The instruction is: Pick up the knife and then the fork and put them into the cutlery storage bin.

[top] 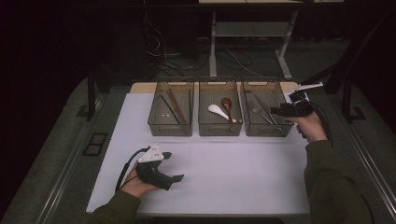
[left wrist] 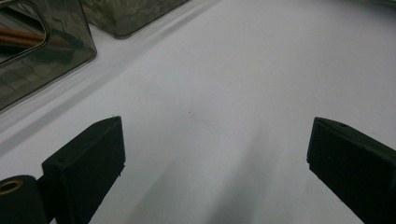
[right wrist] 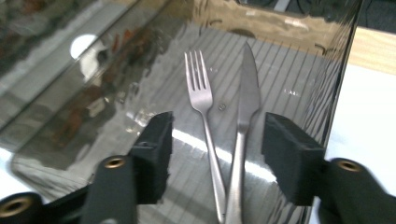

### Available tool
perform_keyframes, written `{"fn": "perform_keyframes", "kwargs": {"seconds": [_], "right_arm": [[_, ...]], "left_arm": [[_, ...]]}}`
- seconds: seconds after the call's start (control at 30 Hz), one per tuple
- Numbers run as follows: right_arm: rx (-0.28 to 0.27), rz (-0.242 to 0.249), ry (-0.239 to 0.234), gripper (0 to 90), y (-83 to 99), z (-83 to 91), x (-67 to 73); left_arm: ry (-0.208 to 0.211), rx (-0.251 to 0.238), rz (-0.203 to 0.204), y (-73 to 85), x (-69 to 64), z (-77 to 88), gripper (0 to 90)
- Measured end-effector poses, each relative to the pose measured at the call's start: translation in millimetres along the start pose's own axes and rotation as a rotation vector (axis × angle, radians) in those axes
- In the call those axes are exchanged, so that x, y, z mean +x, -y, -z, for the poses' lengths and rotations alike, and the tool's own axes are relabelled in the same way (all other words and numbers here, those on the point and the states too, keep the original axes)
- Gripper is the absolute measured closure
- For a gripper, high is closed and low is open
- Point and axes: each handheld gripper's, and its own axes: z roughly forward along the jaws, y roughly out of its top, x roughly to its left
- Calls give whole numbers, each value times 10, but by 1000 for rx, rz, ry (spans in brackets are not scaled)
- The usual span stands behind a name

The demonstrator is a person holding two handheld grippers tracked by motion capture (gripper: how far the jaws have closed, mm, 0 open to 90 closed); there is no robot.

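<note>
1. White tabletop (top: 224, 177), dark room – three smoky bins at the frame's upper middle.
2. Right gripper (right wrist: 215, 154) gaping over the fork (right wrist: 201, 100) and knife (right wrist: 246, 100) in the right bin (top: 268, 128) – pinching nothing.
3. Left gripper (left wrist: 215, 154) wide open, lower left, resting on the tabletop.

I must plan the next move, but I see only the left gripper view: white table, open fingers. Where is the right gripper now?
Observer: The right gripper is at the rightmost bin, on the table's far side.
Operator: Does it hold something?
Observer: No. Its fingers stand open, with a fork and a knife lying in the bin between them, not gripped.
Operator: What is in the middle bin?
Observer: A white spoon and a brown spoon.
</note>
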Motion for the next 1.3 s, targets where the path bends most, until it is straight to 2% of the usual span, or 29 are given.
{"fn": "perform_keyframes", "kwargs": {"seconds": [0.1, 0.3, 0.53, 0.8, 1.03, 1.23, 1.3], "right_arm": [[-17, 1, 8, 301, 38, 67, 56], [-71, 41, -45, 204, 163, 250, 185], [-122, 92, -109, 167, 328, 461, 376], [-190, 105, -154, 167, 617, 625, 579], [-209, 118, -189, 167, 900, 652, 731], [-202, 151, -208, 167, 1103, 650, 833], [-206, 148, -212, 167, 1171, 647, 862]], "left_arm": [[2, 0, -2, 4, 1, 6, 34], [4, -2, 0, 14, 15, 20, 35], [9, -9, 4, 17, 19, 25, 34], [5, -9, 3, 24, 4, 38, 34], [2, -16, 6, 8, -5, 37, 35], [3, -15, 1, 3, -4, 46, 35], [3, -18, 5, 4, -8, 41, 34]]}}
